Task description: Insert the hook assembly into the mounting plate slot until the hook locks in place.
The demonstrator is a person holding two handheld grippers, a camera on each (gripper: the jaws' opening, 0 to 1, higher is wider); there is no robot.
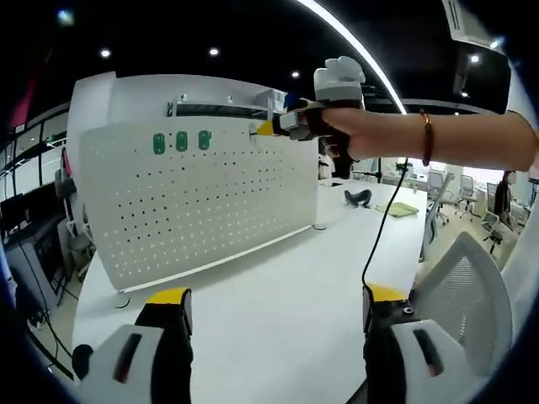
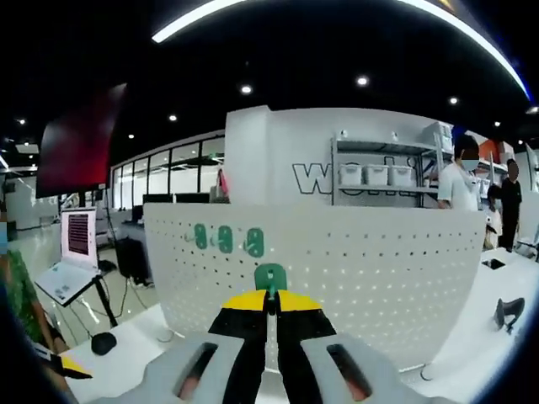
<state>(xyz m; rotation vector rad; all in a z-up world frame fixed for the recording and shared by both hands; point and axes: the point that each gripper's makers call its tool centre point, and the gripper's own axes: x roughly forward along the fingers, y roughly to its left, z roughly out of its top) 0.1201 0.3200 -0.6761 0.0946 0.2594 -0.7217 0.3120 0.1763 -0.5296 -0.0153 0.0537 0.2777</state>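
In the right gripper view, our right gripper [image 2: 269, 305] has its jaws pressed together on a green hook [image 2: 270, 276], held up against the white pegboard [image 2: 379, 269]. Three more green hooks [image 2: 226, 238] sit in a row on the board, up and to the left of it. In the left gripper view, our left gripper [image 1: 274, 303] hangs over the white table [image 1: 278, 286] with jaws wide apart, holding nothing. There the right gripper [image 1: 290, 124] reaches the board's upper edge, right of the three hooks.

pegboard [image 1: 202, 202] upright on table [image 1: 278, 311], hooks [image 1: 181, 141] on pegboard
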